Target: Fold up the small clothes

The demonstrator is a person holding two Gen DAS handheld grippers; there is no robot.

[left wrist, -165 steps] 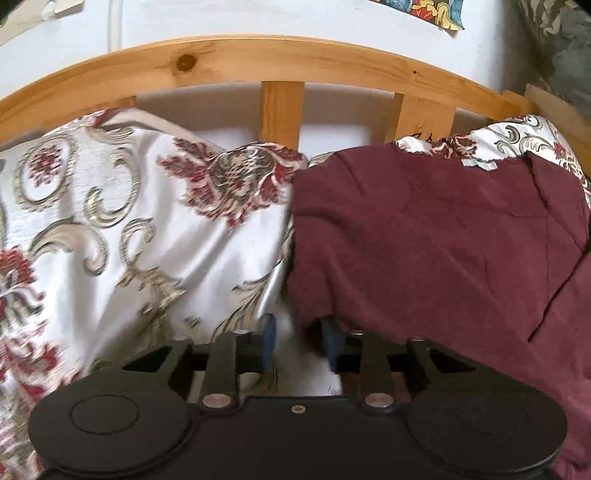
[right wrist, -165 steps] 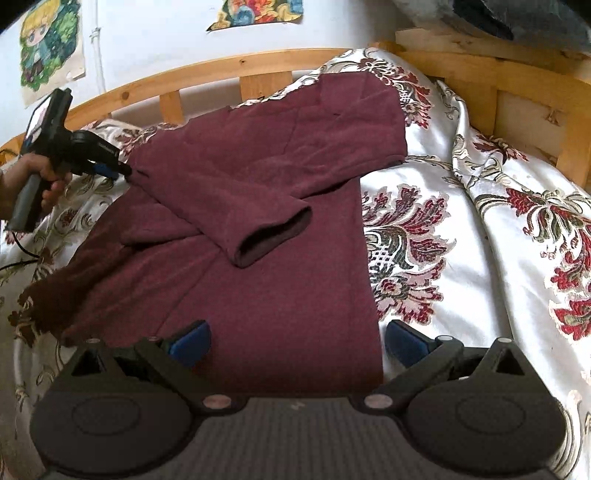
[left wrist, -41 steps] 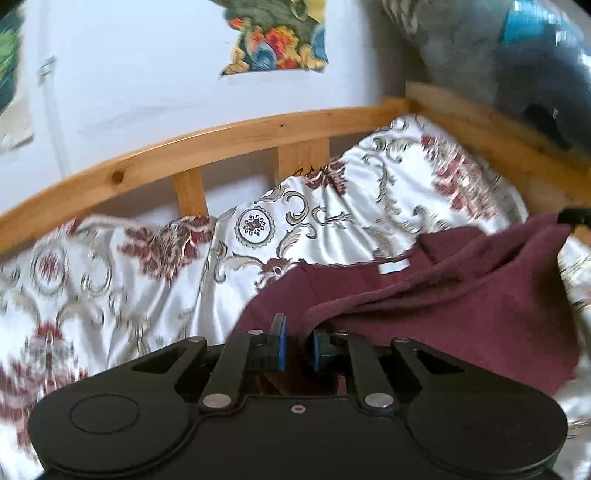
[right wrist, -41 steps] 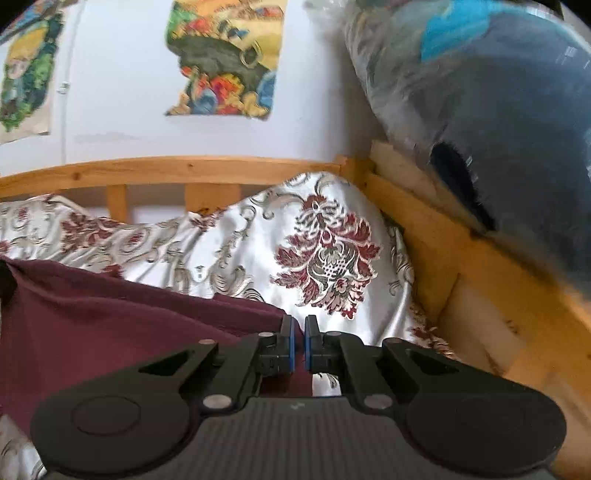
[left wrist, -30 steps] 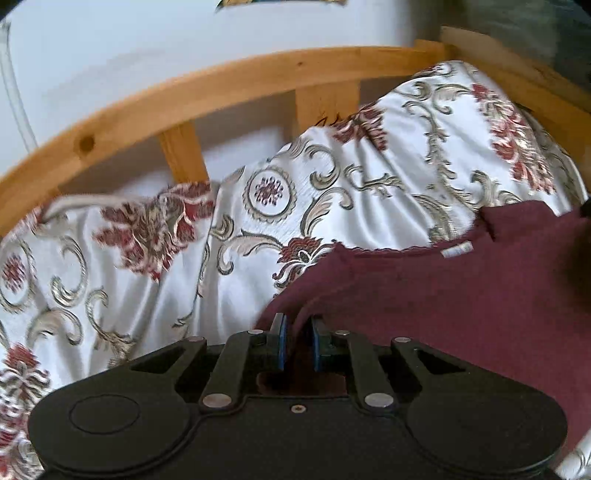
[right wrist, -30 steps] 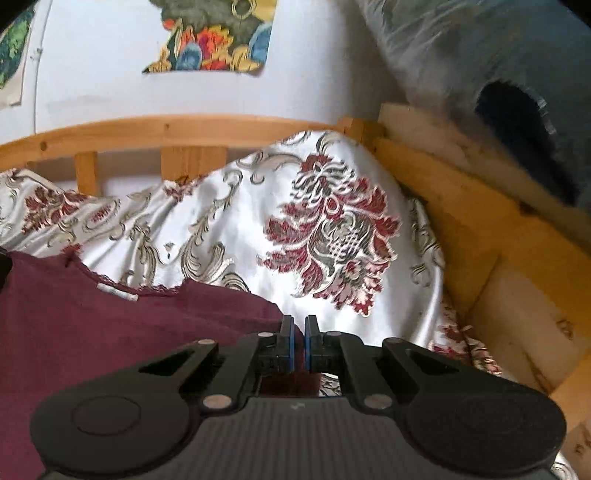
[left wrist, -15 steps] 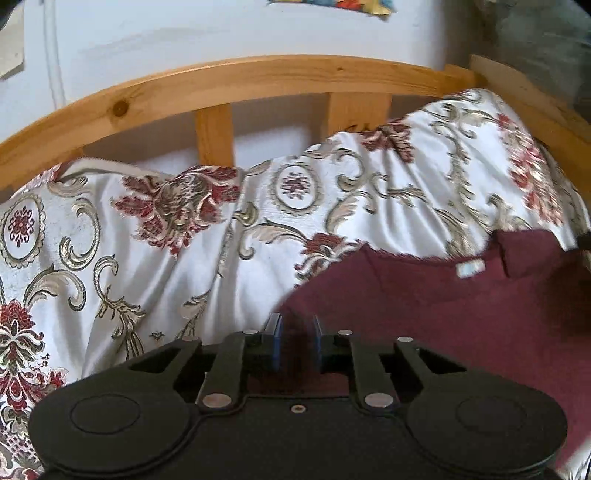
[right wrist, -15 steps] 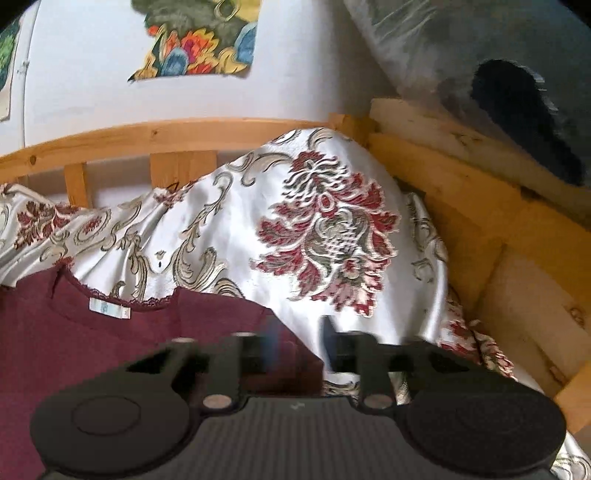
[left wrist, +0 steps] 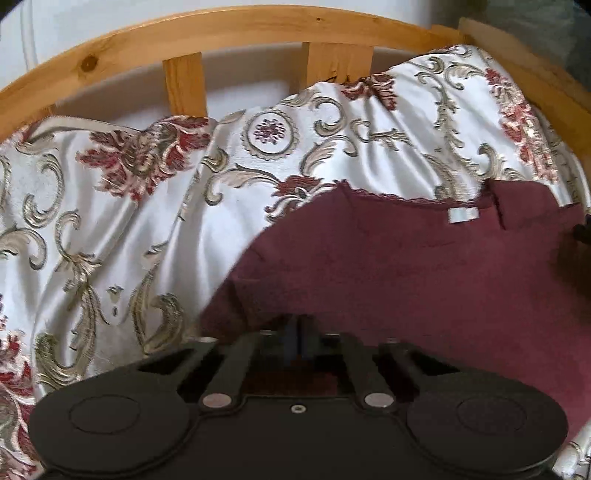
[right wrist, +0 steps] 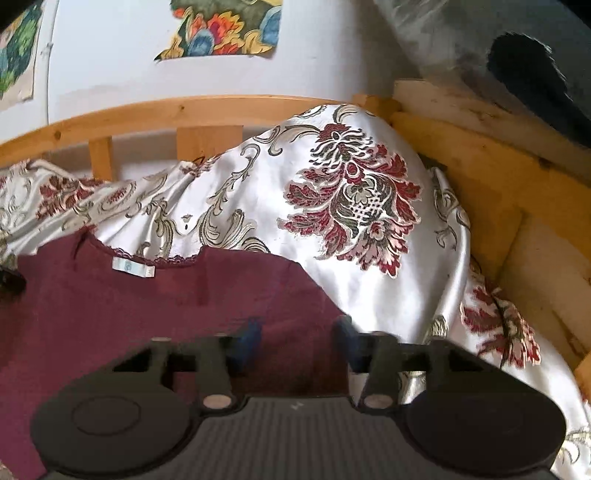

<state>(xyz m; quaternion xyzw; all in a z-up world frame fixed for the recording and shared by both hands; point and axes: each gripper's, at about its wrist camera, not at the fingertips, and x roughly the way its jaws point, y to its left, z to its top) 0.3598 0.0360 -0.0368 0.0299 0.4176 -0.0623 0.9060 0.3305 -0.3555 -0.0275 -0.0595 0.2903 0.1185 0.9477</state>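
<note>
Left wrist view: the maroon top [left wrist: 424, 266] is seen spread on the bed's patterned bedspread [left wrist: 122, 229], neckline toward the wooden headboard [left wrist: 229, 33], with a white neck label [left wrist: 463, 215] visible at the collar. The left gripper [left wrist: 298, 332] is held low over the garment's near left edge; its blue pads are drawn almost together, but the area is blurred and it cannot be told whether cloth is pinched between them. In the right wrist view the right gripper [right wrist: 297, 338] is seen with its fingers [right wrist: 249, 338] parted wide, nothing held, hovering over the shoulder area of the top at its right side.

The step in hand is judged to be the laying-out of the garment flat, or the end of one fold, with the right side released. For the next move a fresh hold on an edge is called for, probably a side edge or the hem, so that a panel can be carried across the body of the garment; the cloth should be kept taut and flat while this is done.

Much is hidden. The hem and lower half of the top are covered by the gripper bodies in both views. The sleeves cannot be made out, so how many folds are done cannot be judged. The dark shape at the right border of the left wrist view is blurred and is not identifiable with certainty.
</note>
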